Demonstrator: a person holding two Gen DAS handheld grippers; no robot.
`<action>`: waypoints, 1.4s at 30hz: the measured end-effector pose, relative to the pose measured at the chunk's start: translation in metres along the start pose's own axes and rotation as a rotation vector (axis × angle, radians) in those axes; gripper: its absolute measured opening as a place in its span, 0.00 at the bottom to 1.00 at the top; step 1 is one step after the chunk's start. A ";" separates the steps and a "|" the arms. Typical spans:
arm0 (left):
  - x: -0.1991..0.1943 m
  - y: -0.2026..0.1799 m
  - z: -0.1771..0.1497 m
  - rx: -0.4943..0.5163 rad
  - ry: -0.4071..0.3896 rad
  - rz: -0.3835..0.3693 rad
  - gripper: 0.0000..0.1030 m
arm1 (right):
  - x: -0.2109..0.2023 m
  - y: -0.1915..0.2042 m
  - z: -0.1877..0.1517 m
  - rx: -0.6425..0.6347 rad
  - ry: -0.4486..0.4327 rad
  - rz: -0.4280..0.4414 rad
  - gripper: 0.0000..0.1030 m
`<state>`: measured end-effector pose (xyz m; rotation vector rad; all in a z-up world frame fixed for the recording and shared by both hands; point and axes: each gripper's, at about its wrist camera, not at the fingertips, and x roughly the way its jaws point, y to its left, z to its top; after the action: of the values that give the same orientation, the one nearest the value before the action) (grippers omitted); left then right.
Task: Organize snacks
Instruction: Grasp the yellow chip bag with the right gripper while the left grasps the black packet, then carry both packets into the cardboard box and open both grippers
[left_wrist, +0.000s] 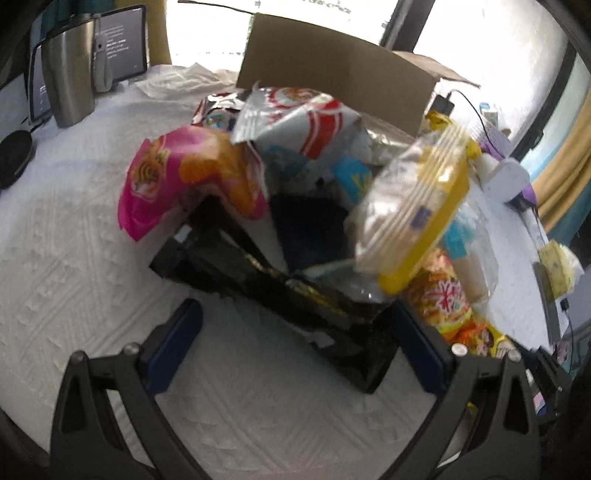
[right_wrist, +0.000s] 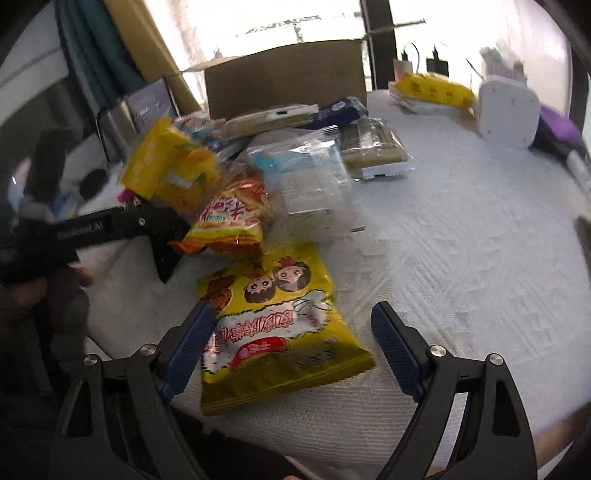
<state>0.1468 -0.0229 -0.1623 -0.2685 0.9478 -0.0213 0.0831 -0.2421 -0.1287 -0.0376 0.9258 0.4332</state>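
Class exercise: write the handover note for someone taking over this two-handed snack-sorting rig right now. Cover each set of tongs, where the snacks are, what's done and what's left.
Left tongs: open, empty, over the near end of a black packet at the front of the pile.
Right tongs: open, empty, straddling the yellow cartoon bag lying flat on the white cloth.
Snacks: still a loose heap in front of the cardboard box; the pink bag, red-and-silver bag and orange bag are among them.
Done: no sorted group is visible.
Left: probably grip the yellow cartoon bag first, then sort the heap.
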 end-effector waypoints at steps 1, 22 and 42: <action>-0.001 -0.001 -0.002 0.009 0.002 0.000 0.95 | 0.001 0.007 -0.001 -0.032 -0.001 -0.011 0.87; -0.008 0.020 0.011 -0.218 0.019 0.007 0.67 | -0.023 -0.030 -0.001 -0.050 -0.093 -0.110 0.46; -0.043 0.018 -0.009 -0.006 0.006 -0.039 0.20 | -0.047 -0.036 0.036 -0.013 -0.182 -0.129 0.44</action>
<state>0.1125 -0.0013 -0.1368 -0.2923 0.9485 -0.0557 0.0994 -0.2837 -0.0757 -0.0679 0.7374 0.3171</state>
